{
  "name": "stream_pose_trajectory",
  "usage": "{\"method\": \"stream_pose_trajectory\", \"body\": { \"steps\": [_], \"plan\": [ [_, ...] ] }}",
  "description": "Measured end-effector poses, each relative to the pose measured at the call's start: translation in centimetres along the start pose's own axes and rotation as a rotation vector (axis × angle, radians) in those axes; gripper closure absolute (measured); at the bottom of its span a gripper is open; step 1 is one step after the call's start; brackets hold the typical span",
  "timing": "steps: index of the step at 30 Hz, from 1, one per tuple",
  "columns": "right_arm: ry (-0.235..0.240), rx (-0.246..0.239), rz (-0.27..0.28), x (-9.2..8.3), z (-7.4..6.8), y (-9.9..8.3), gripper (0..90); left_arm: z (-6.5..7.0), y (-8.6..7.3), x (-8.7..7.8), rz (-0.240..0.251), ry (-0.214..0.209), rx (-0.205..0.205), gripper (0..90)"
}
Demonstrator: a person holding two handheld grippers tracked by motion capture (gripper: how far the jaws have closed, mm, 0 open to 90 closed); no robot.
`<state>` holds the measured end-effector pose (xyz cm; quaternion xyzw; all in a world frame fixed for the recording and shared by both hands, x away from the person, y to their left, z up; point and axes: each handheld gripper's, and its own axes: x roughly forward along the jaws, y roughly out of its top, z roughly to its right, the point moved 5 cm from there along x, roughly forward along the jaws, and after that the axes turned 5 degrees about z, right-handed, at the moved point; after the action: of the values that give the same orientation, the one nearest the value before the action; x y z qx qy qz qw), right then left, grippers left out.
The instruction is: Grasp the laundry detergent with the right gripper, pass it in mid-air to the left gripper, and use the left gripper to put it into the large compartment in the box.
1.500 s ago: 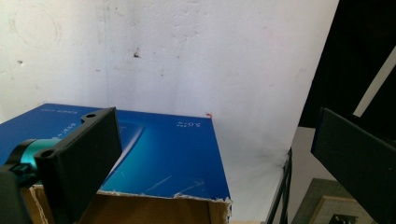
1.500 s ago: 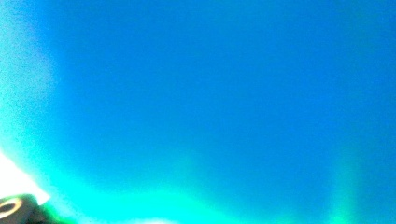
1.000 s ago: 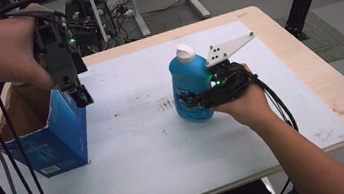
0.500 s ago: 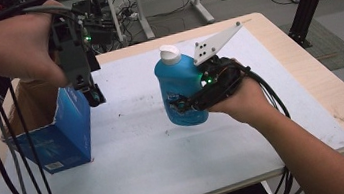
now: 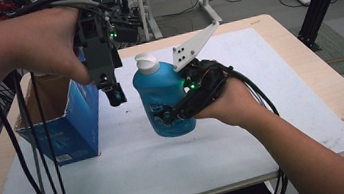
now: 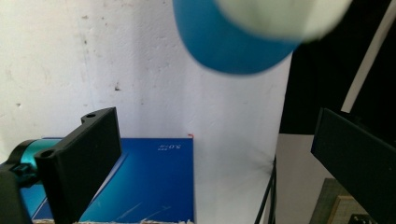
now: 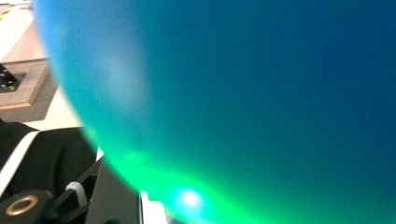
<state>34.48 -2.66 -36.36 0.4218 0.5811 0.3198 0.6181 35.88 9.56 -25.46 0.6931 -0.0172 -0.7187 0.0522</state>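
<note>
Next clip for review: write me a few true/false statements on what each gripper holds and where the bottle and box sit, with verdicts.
1. The right gripper grips the blue bottle. True.
2. The bottle's cap is black. False: it is white.
3. The left gripper holds the bottle's cap. False: its jaws stand open and empty above the table.
4. The blue box stands open-topped at the table's left. True.
5. The bottle lies inside the box. False: it is held upright outside it.

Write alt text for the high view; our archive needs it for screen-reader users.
A person's right gripper holds a blue bottle with a white cap above a white table. The left gripper hangs open beside an open blue box.
</note>
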Motion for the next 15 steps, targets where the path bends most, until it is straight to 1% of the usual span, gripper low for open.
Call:
{"method": "stream_pose_trajectory", "body": {
  "steps": [1, 3, 5, 6, 7, 9, 10, 11, 15],
  "plan": [
    [0.005, -0.005, 0.0, 0.2, -0.1, 0.1, 46.1, 0.0, 0.0, 0.0, 0.0, 0.0, 0.0, 1.7],
    [0.015, -0.015, -0.014, 0.5, -0.3, 0.4, 46.1, 0.6, 0.2, 0.1, -0.018, -0.002, 0.013, 1.7],
    [0.022, -0.019, -0.016, 0.6, -0.4, 0.5, 46.1, 0.8, 0.3, 0.1, -0.022, 0.0, 0.017, 1.7],
    [0.032, -0.021, -0.013, 0.9, -0.5, 0.8, 46.2, 1.2, 0.5, 0.2, -0.026, 0.004, 0.017, 1.7],
    [0.038, -0.024, -0.006, 1.0, -0.5, 0.9, 46.2, 1.3, 0.6, 0.2, -0.028, 0.007, 0.025, 1.7],
    [0.053, -0.024, -0.003, 1.3, -0.8, 1.2, 46.2, 1.5, 0.8, 0.2, -0.029, 0.017, 0.02, 1.7],
    [0.053, -0.024, -0.003, 1.3, -0.8, 1.2, 46.2, 1.5, 0.8, 0.2, -0.029, 0.017, 0.02, 1.7],
    [0.067, -0.031, 0.0, 1.6, -1.0, 1.5, 46.3, 1.7, 1.1, 0.2, -0.028, 0.024, 0.019, 1.7],
    [0.086, -0.041, 0.003, 2.2, -1.5, 2.0, 46.3, 2.2, 1.6, 0.5, -0.028, 0.015, 0.023, 1.7]
  ]
}}
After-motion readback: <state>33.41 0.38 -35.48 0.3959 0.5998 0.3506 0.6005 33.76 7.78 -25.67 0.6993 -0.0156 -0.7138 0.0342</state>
